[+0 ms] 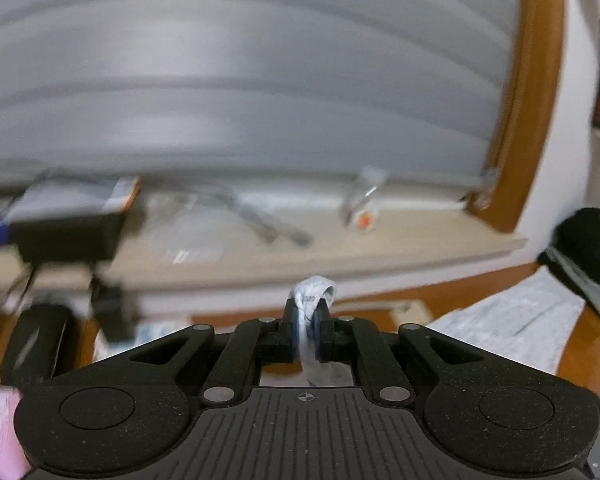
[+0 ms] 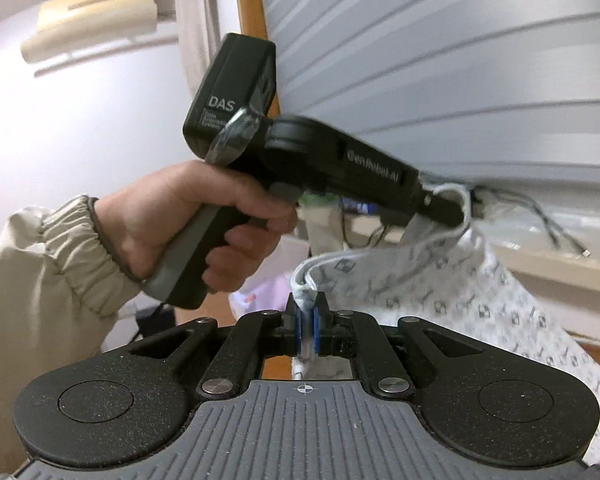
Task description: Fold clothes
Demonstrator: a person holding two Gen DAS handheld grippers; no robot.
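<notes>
A white garment with a small grey print [image 2: 480, 296] hangs in the air, stretched between both grippers. My right gripper [image 2: 307, 312] is shut on a bunched edge of it, the cloth pinched between the blue pads. In the right wrist view the left gripper [image 2: 448, 210] shows from the side, held in a hand [image 2: 204, 216] with a beige sleeve, its tip shut on another edge of the same garment. In the left wrist view my left gripper [image 1: 309, 316] pinches a folded white hem [image 1: 314, 292] that sticks up past the pads.
A grey slatted blind [image 1: 240, 80] in an orange wooden frame [image 1: 536, 92] fills the background. Below it a beige sill [image 1: 340, 248] carries cables, plastic bags and a black box [image 1: 68, 232]. Light cloth [image 1: 512, 316] and a dark garment [image 1: 588, 256] lie at the right.
</notes>
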